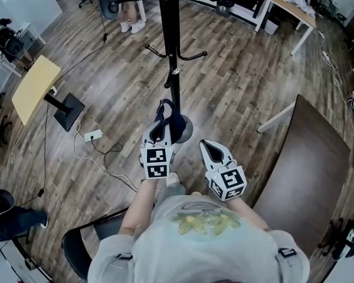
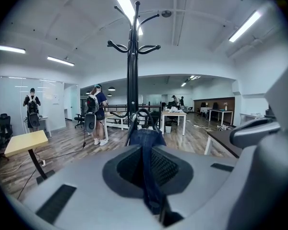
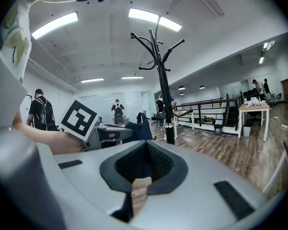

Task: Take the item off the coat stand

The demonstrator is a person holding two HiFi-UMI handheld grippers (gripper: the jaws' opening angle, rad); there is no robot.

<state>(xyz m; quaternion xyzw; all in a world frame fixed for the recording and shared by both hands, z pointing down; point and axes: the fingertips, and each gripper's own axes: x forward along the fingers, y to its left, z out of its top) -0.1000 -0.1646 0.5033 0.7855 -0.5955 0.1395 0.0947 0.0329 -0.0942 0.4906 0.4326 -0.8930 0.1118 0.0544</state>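
As my left gripper (image 1: 159, 132) clamps the dark blue item (image 2: 146, 140), its length runs along the jaws, strap loops pointing away from me toward the coat stand (image 2: 132, 56), near its pole. My right gripper (image 1: 212, 150) is closed, empty.

Coat stand (image 1: 169, 16) top cut off by frame edge.

Dark blue denim item (image 1: 169, 124) with black loop handles is hanging limp, pinched in the left claw (image 2: 148, 174), just before the upright black coat stand (image 1: 169, 34), clear of its hooks.
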